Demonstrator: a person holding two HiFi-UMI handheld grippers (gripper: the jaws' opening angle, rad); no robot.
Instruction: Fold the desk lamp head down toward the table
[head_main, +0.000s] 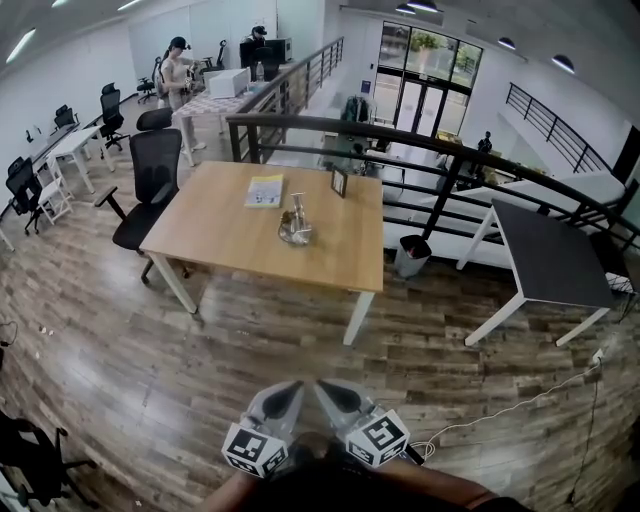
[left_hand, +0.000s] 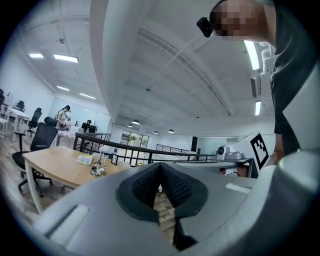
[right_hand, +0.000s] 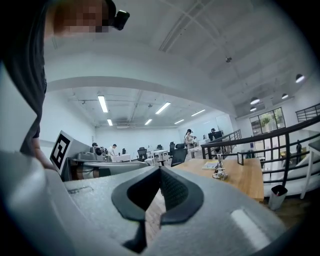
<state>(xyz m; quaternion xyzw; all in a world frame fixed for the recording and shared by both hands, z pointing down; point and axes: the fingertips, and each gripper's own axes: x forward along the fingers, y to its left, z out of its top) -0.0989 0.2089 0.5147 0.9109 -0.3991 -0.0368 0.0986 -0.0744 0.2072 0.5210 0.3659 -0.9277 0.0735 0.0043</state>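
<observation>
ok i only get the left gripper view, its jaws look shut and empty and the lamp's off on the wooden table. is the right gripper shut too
Observer: Yes, the right gripper is shut, with nothing between its jaws.
Operator: anything on the floor on the way to the table
Observer: The head view shows bare wood floor straight ahead. A white cable trails across it off to the right.
Operator: and past the table's right end, my gripper body blocks that
Observer: A bin stands on the floor just beyond that end of the table, near the railing.
</observation>
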